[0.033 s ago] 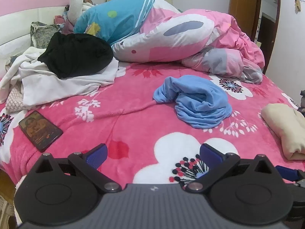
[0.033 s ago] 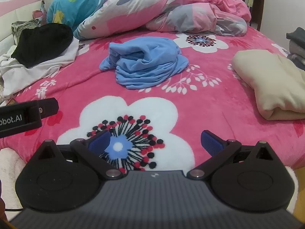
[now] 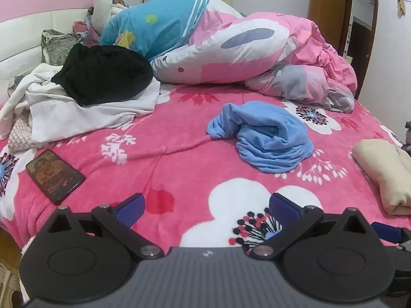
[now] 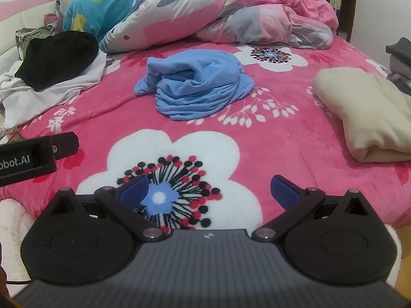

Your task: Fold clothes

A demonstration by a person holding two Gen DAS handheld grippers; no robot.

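A crumpled light-blue garment [image 3: 262,138] [image 4: 197,87] lies in the middle of the pink flowered blanket [image 3: 179,169] [image 4: 282,138]. A folded cream garment [image 3: 385,172] [image 4: 367,113] lies at the right edge. A black garment [image 3: 102,74] [image 4: 56,56] sits on a white one [image 3: 77,113] [image 4: 33,97] at the far left. My left gripper [image 3: 205,208] is open and empty over the near edge of the bed. My right gripper [image 4: 209,192] is open and empty beside it, well short of the blue garment.
A phone [image 3: 55,175] lies on the blanket at the near left. A heaped pink, white and blue quilt [image 3: 231,46] [image 4: 205,10] fills the far side. Dark folded clothes [image 4: 400,59] sit at the far right. The left gripper's body [image 4: 30,159] shows in the right wrist view.
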